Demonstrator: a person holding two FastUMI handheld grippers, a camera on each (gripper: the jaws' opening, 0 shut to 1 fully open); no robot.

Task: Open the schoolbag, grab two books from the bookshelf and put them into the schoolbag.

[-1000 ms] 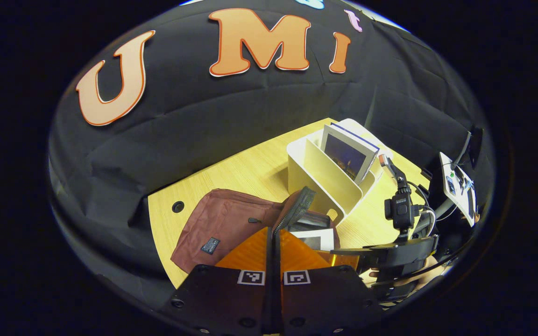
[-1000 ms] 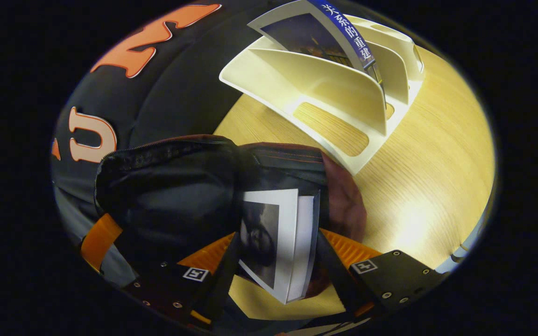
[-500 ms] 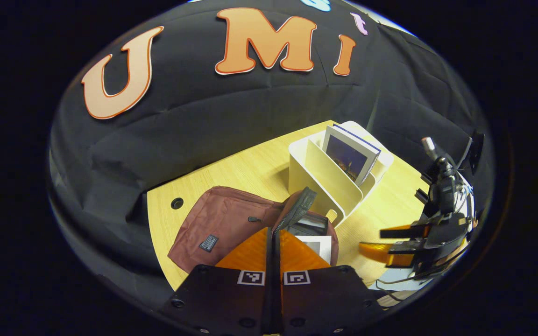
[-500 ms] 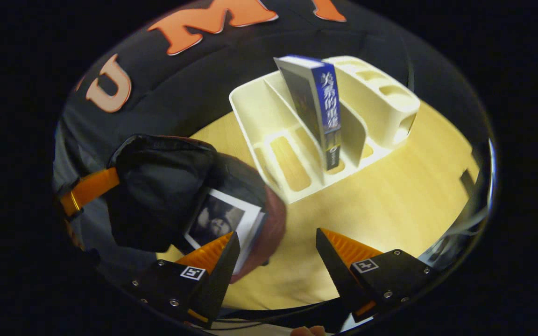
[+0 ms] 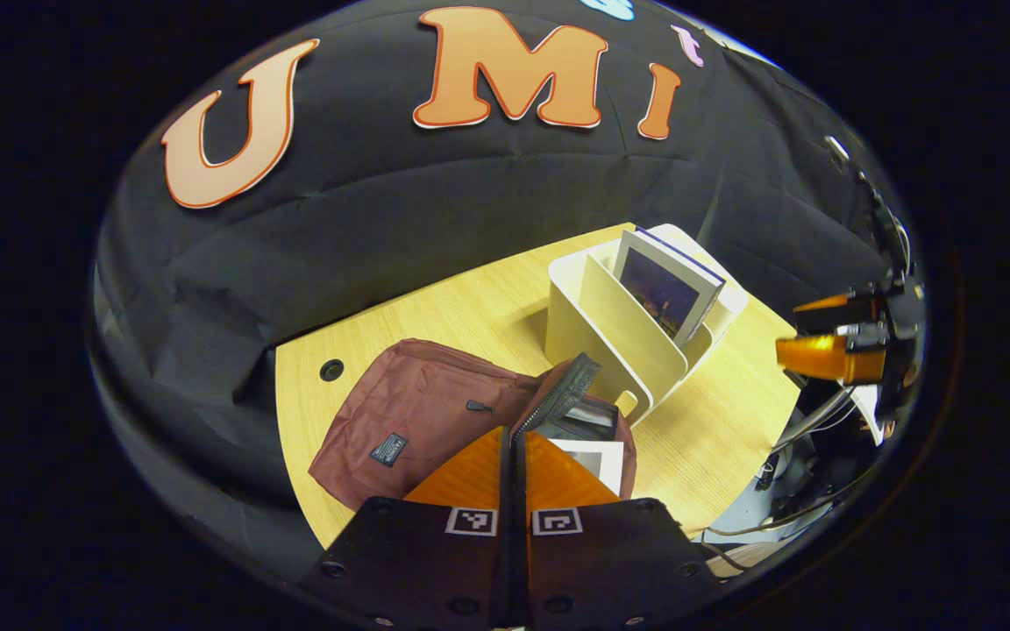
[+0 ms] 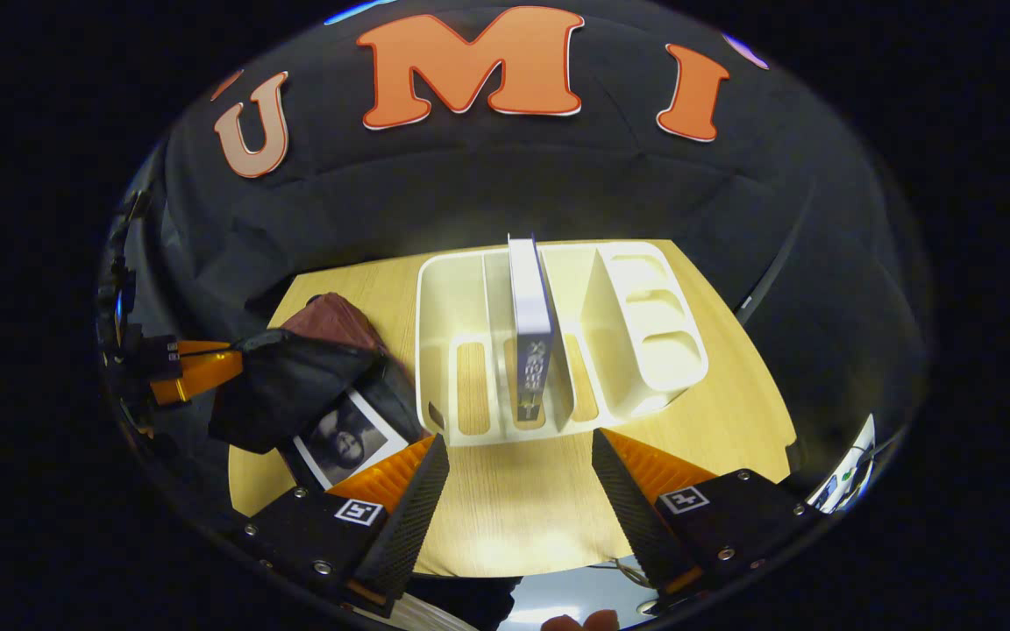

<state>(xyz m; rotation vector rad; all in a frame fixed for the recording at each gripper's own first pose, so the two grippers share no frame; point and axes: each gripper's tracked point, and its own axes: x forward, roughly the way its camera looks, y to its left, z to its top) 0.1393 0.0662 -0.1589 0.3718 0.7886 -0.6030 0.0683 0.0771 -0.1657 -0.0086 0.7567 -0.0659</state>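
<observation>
The maroon schoolbag lies open on the wooden table. My left gripper is shut on its zipped flap, holding it up. A white-edged book sticks out of the bag's mouth. On the cream bookshelf a blue-spined book leans in a slot. In the right gripper view that book stands straight ahead in the bookshelf. My right gripper is open in front of it, a short way off. To the left, the left gripper holds the bag's dark flap over the bagged book.
The shelf's right end has small round-cornered compartments. A cable hole is in the table near the bag. Cables and equipment hang past the table's right edge. Bare table lies between my right gripper and the shelf.
My right gripper let go of the first book in the bag, drew back, and swung right to face the shelf's book. The left gripper kept holding the flap up.
</observation>
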